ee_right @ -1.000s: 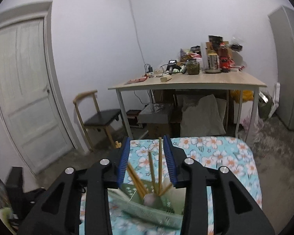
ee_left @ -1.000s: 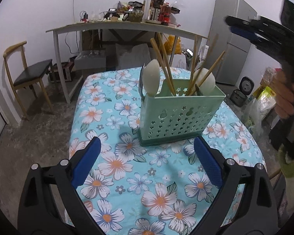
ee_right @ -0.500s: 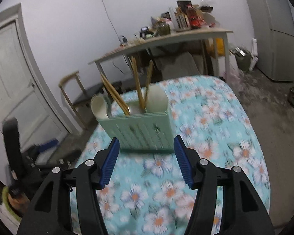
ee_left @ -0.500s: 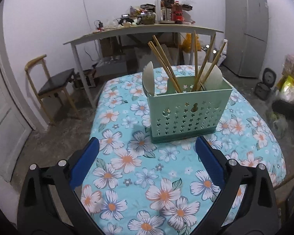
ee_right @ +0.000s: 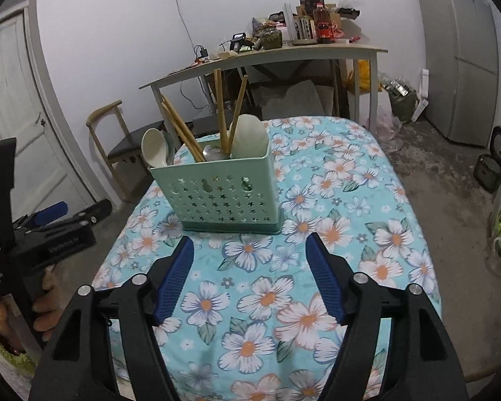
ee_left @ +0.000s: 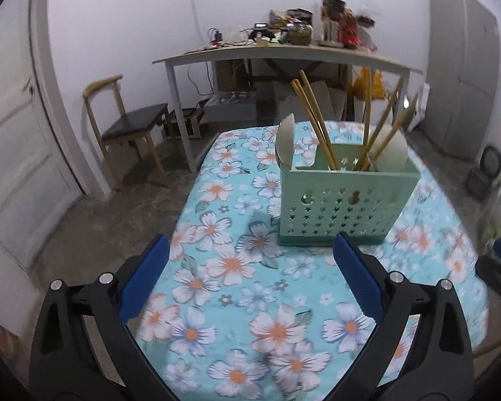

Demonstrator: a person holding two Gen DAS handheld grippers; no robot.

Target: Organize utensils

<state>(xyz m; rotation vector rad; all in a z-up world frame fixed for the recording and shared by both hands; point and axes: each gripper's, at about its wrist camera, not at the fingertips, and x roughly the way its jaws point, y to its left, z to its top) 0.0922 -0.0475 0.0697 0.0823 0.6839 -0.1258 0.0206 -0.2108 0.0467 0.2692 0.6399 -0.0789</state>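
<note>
A: Where does the utensil caddy (ee_right: 225, 193) stand?
B: Upright on the floral tablecloth (ee_right: 334, 234), straight ahead of the right gripper (ee_right: 250, 277), whose empty jaws are opening. The left gripper (ee_left: 250, 277) is spread, empty, comparably near.

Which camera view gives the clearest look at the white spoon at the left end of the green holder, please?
The right wrist view: the white spoon shows its whole bowl, sharp. The left wrist view shows it edge-on and slightly blurred, behind the green holder.

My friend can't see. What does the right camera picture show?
A green holder full of chopsticks and spoons stands on a flowery tablecloth. The right gripper is in front of it, opening, nothing between its jaws.
</note>
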